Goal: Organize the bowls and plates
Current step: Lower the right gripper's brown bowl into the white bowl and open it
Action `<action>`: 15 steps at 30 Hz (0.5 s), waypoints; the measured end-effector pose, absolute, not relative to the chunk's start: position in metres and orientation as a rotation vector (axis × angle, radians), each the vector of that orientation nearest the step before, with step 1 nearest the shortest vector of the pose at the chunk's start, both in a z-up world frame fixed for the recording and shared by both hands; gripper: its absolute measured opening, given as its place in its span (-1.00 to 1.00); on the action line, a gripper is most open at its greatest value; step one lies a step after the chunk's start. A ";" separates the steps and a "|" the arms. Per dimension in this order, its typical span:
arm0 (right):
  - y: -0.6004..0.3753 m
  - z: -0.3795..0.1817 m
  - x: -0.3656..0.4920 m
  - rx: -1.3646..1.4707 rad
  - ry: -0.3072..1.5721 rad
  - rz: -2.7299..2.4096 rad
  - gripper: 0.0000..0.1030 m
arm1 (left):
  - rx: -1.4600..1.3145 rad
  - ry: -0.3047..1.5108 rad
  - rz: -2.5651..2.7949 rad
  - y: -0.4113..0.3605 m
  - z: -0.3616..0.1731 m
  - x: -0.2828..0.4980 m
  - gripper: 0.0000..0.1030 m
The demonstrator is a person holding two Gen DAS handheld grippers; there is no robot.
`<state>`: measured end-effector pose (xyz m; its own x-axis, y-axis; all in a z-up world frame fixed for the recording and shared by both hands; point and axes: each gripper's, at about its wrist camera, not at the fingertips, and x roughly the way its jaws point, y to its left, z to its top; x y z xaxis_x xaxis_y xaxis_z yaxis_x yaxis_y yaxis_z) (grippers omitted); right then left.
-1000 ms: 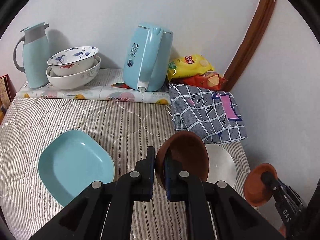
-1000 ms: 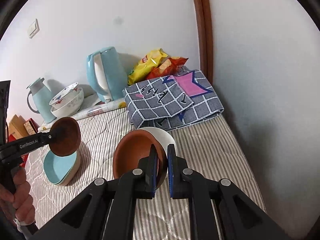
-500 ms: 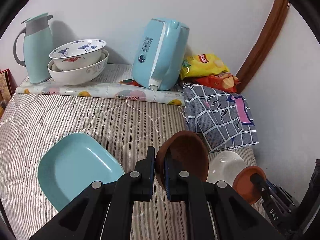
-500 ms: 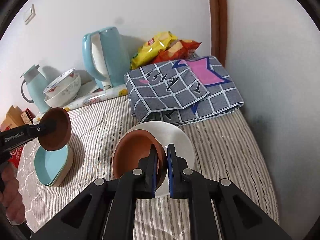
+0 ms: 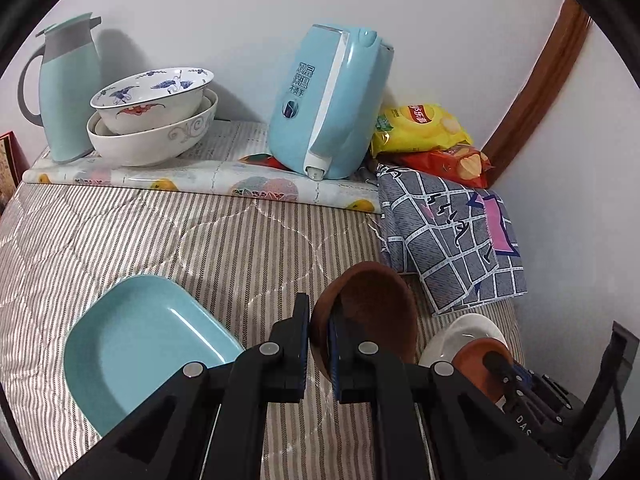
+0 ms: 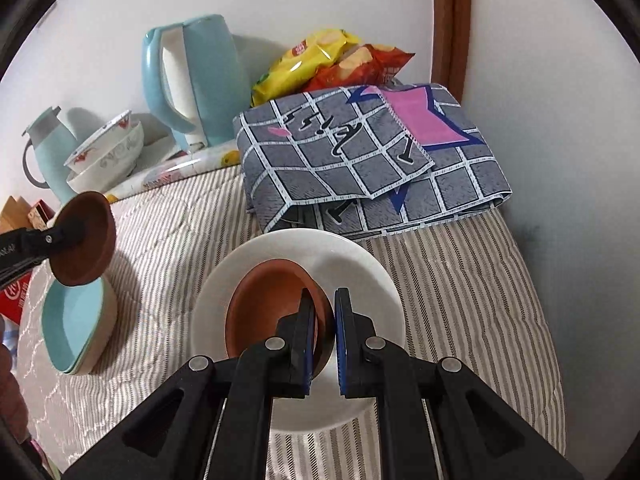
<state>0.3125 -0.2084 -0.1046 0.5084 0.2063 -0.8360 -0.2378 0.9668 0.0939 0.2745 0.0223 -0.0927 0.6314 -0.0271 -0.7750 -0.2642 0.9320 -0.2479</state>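
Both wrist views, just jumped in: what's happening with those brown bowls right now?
A person is holding one two-finger gripper in each hand. The left gripper is shut on the rim of a dark brown bowl, carried in the air near the light blue square plate. The right gripper is shut on the rim of an orange-brown bowl, held over the white plate on the striped cover; whether it touches is unclear.

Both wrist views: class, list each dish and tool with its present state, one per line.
Left tool: shut on dark brown bowl, held in the air.
Right tool: shut on reddish brown bowl, over white plate.
Teal plates: stacked, empty.
Patterned bowls: nested.
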 end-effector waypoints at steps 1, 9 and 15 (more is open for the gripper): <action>-0.208 -0.107 0.314 -0.038 1.008 0.268 -0.82 | -0.359 0.883 0.137 0.023 -0.094 0.275 -0.83; -0.208 -0.122 0.323 -0.027 1.049 0.265 -0.82 | -0.363 0.897 0.126 0.023 -0.103 0.284 -0.83; -0.205 -0.126 0.327 -0.036 1.061 0.272 -0.81 | -0.369 0.908 0.128 0.024 -0.109 0.289 -0.83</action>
